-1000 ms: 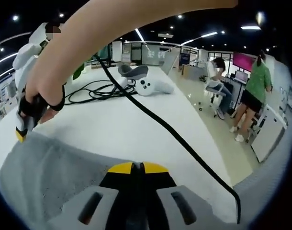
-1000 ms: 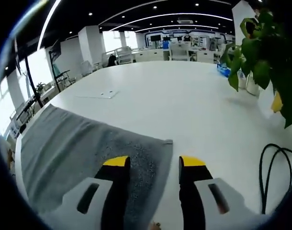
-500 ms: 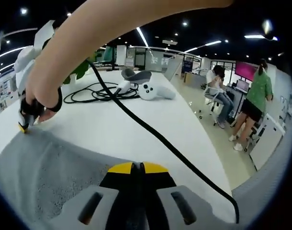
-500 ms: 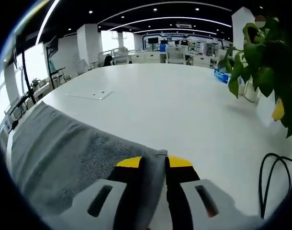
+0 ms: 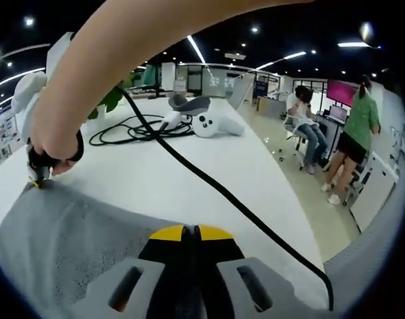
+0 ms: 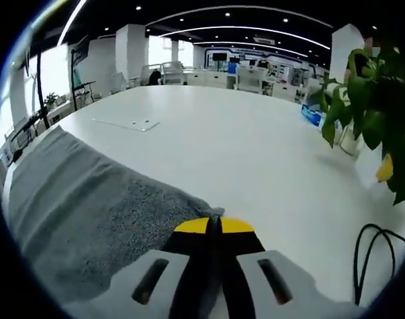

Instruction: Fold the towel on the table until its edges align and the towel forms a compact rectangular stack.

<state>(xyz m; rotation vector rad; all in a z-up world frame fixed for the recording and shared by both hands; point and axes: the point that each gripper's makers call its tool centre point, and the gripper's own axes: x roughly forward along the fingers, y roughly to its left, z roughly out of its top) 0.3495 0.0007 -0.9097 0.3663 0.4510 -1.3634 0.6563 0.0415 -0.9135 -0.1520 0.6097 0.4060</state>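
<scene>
**Two grippers are pinching the towel so it can be folded**

The big white table [image 6: 255, 139] is holding everything, and its wide bare top is giving room for the fold. The gray towel [image 6: 76, 212] is lying flat on the table, spreading away from both grippers toward the near edge of the table. It is lying open, so I think the folding is just starting.

The left gripper [image 5: 191, 232] is sitting low over the towel with its yellow tips pressed together. It looks like it is pinching the towel's edge, though the cloth between the tips is hard to see. The right gripper [image 6: 214, 226] is also squeezing its yellow tips together, right on a corner of the towel. In the left gripper view, the person's arm [image 5: 143, 60] is reaching across to that far corner, holding the right gripper down on it.

Holding two corners at once is probably so the towel can be lifted evenly and its edges can meet.

A black cable [image 5: 209, 186] is running across the table, just beside the towel. It could get in the way. A white game controller [image 5: 212, 124] is sitting well apart, behind it. A green plant [image 6: 368, 119] is standing off to one side.
</scene>
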